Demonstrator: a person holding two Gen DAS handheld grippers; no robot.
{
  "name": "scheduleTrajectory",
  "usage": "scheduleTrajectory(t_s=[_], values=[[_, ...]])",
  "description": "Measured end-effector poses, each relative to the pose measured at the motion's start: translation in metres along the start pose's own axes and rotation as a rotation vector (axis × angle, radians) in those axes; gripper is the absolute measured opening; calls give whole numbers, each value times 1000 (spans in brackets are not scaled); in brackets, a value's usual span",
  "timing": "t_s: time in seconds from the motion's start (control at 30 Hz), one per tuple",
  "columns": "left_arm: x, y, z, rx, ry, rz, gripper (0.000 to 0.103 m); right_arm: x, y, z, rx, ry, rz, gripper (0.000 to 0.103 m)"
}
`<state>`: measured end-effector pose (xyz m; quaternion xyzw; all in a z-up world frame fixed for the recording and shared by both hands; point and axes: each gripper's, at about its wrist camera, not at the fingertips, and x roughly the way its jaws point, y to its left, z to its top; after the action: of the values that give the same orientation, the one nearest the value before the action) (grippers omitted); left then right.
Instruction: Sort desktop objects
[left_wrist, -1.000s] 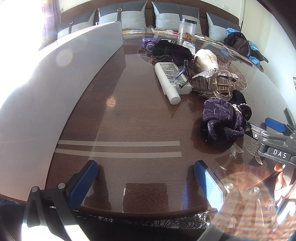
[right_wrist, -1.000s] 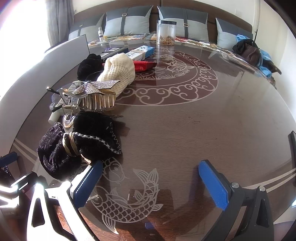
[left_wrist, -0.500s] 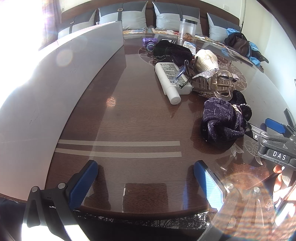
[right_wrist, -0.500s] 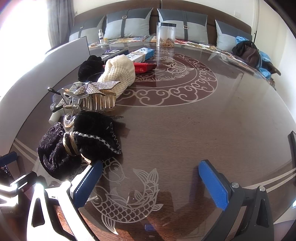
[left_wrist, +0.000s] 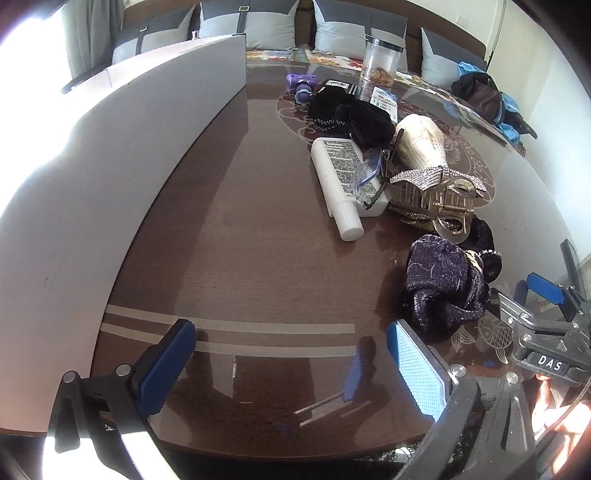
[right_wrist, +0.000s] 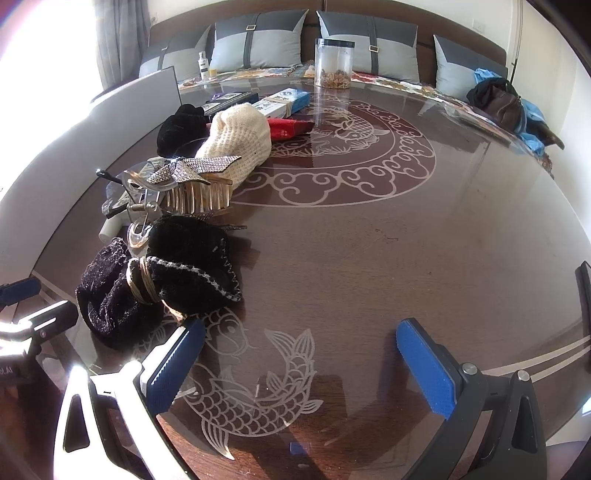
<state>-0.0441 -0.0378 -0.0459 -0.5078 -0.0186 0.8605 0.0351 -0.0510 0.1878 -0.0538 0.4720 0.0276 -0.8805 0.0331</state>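
A pile of small items lies on the glass-topped brown table (left_wrist: 229, 236). A dark purple velvet scrunchie (left_wrist: 441, 286) lies nearest, just beyond my left gripper's right finger. Behind it are a rhinestone claw hair clip (left_wrist: 436, 192), a white tube (left_wrist: 340, 181), a cream knitted pouch (left_wrist: 421, 142) and black velvet scrunchies (left_wrist: 351, 110). My left gripper (left_wrist: 291, 354) is open and empty. In the right wrist view the black scrunchie with a gold band (right_wrist: 166, 273) lies by the left finger of my right gripper (right_wrist: 299, 354), which is open and empty. The hair clip (right_wrist: 181, 184) and cream pouch (right_wrist: 240, 136) lie beyond.
A grey board (left_wrist: 110, 155) stands along the table's left side. A clear jar (right_wrist: 334, 62), boxes (right_wrist: 284, 101) and a red packet (right_wrist: 288, 127) sit further back. A dark bag (right_wrist: 498, 99) rests at the far right. Cushions (right_wrist: 258, 40) line the sofa behind.
Both grippers hold almost still. The views shift only slightly, and nothing on the table has moved.
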Motion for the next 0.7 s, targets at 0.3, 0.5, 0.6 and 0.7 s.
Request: scheduleTrajectory(t_s=[0.3, 0.5, 0.6, 0.7], values=[[-33, 19, -20, -80, -44, -17, 103, -30, 7, 10, 111, -103, 343, 103], [-35, 17, -29, -18, -62, 33, 103, -1, 51, 14, -83, -27, 212, 103], [-28, 14, -22, -19, -53, 6, 103, -5, 33, 8, -58, 27, 185, 103], [-15, 5, -7, 7, -39, -2, 103, -24, 9, 4, -35, 13, 139, 103]])
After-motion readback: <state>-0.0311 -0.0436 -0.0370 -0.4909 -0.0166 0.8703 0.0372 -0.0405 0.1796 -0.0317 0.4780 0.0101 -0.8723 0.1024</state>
